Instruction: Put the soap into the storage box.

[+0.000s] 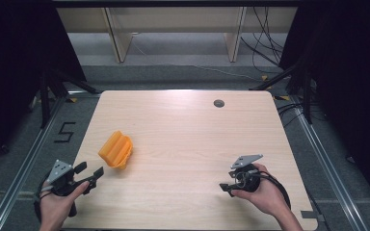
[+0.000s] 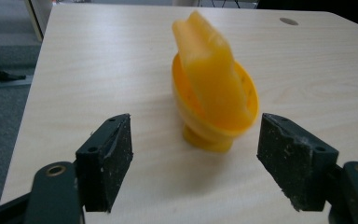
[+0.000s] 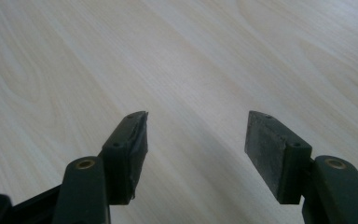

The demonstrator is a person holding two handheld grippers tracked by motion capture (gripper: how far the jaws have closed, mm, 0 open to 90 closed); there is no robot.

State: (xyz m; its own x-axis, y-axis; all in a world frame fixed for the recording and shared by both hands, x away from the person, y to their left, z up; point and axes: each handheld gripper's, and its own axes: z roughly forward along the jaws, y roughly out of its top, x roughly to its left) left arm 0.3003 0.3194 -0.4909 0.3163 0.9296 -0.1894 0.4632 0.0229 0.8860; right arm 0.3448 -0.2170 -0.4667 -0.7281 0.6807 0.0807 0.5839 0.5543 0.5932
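An orange plastic bowl with a flat orange piece standing in it (image 1: 116, 149) rests on the left part of the wooden table (image 1: 188, 139). My left gripper (image 1: 89, 172) is open near the table's front left corner, its jaws a short way from the bowl. In the left gripper view the orange bowl (image 2: 214, 93) sits just beyond the open left gripper (image 2: 196, 154), nothing between the jaws. My right gripper (image 1: 225, 186) is held at the front right, pointing left. In the right gripper view the right gripper (image 3: 196, 140) is open over bare wood.
A small round grommet (image 1: 218, 103) is set in the table's far edge. Wooden furniture legs (image 1: 118, 38) and loose cables (image 1: 265, 43) lie on the floor beyond the table. A "5" mark (image 1: 65, 132) is on the floor at left.
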